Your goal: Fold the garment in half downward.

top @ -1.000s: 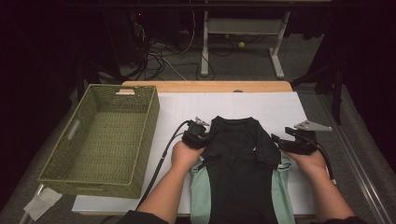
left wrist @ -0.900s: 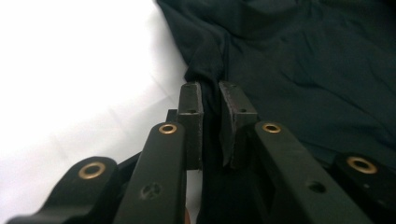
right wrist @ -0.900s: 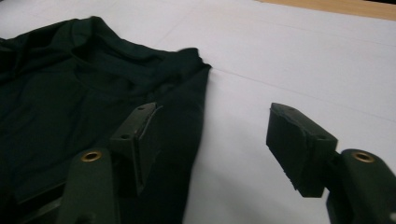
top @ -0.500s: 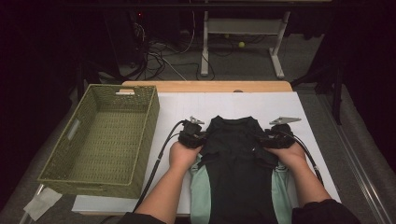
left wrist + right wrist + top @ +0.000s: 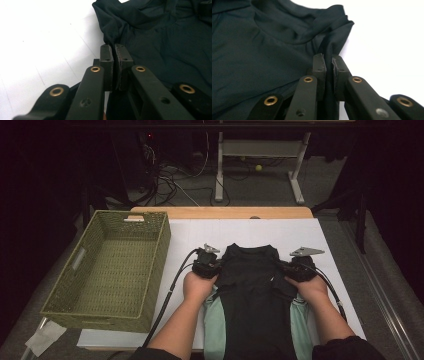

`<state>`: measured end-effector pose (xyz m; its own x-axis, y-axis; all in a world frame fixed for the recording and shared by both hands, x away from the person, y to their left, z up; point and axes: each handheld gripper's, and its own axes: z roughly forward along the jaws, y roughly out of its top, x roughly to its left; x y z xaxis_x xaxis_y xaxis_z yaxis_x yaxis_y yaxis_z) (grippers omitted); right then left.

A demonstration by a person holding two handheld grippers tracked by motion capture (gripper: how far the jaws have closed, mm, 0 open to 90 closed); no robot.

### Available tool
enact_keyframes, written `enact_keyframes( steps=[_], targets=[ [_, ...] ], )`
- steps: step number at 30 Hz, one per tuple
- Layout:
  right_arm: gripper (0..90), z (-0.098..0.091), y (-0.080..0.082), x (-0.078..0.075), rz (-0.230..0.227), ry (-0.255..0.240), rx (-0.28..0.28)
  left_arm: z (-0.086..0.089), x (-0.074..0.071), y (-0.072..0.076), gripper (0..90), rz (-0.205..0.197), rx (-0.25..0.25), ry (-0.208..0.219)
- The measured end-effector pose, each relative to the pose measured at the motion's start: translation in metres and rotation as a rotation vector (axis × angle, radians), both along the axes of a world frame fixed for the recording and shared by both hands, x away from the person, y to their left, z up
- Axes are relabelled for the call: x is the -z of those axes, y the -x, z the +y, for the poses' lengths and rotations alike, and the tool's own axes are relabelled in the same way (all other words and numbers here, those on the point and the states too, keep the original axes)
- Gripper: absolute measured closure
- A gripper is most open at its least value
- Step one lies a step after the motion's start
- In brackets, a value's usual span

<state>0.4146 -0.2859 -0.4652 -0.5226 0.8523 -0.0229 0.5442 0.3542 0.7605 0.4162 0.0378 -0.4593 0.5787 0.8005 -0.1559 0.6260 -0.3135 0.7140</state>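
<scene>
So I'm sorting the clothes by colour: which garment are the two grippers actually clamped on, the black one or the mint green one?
The black garment: the left gripper and right gripper each pinch an edge near its top, while the mint green garment lies underneath, showing beside it.

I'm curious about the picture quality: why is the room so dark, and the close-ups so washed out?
High view: light falls on the white table sheet, the room behind stays dark. Left gripper view: sheet glares white, the black cloth garment keeps its folds. Right gripper view: near jaws soft, far collar blurred.

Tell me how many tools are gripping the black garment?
2. The left tool clamps the black garment at its left edge; the right tool clamps its right edge.
</scene>
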Motion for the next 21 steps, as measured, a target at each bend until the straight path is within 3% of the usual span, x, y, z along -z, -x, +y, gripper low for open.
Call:
enact_keyframes(
  steps=[7,11,21],
  targets=[
    [84.8,-0.002,0.011,-0.014,-0.085,-0.007,0.018,-0.003,-0.006,0.005,82.7,-0.026,0.0,0.023],
    [84.8,-0.005,0.014,-0.019,-0.109,-0.015,0.021,0.0,-0.01,0.003,82.8,-0.026,-0.012,0.041],
    [84.9,-0.004,0.022,-0.035,-0.192,0.014,0.042,-0.003,-0.026,0.005,82.9,-0.076,-0.016,0.046]
  ],
)
